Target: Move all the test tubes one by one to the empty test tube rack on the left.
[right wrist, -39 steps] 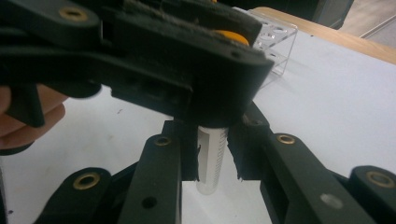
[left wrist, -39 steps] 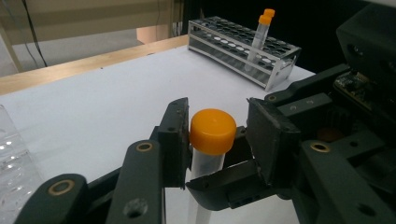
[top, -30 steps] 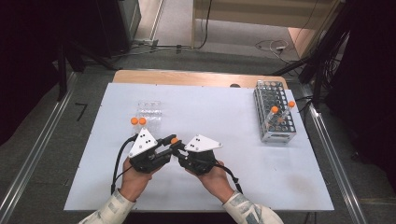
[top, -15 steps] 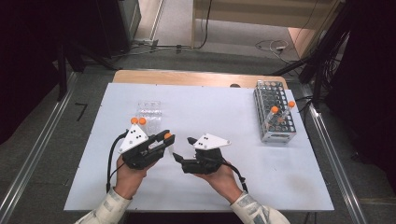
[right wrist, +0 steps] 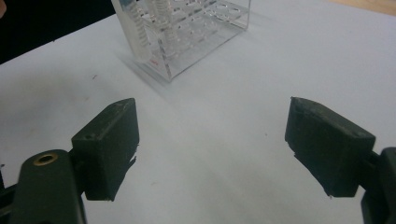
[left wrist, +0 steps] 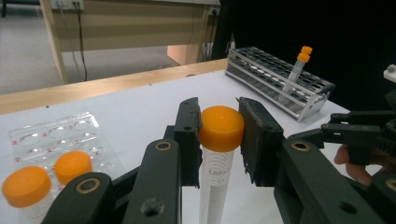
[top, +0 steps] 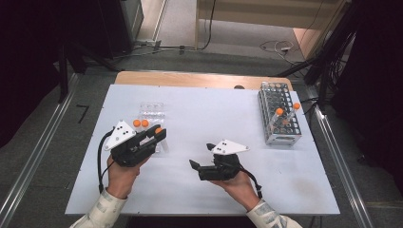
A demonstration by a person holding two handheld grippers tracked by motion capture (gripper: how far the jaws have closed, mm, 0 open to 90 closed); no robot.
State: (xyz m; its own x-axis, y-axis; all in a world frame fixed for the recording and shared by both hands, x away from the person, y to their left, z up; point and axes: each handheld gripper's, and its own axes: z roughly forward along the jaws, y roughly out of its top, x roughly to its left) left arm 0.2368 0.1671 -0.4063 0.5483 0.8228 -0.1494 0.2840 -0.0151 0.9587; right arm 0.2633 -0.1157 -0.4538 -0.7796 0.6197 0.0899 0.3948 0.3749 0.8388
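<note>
— One orange-capped tube (left wrist: 219,140) is clamped by the left gripper (top: 157,135) near the bench's (top: 199,118) left edge.
— Right gripper (right wrist: 210,154) jaws have just been opening, nothing between; racking in the rack (top: 278,118) is left.

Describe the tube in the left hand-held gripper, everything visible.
The tube is a clear plastic cylinder with faint printed markings and a round orange screw cap. The left hand-held gripper is shut on it, its black pads pressing the cap from both sides. In the left gripper view it stands roughly upright between the jaws, the body running down out of frame. The high view shows it lifted just beside the clear tray.
</note>
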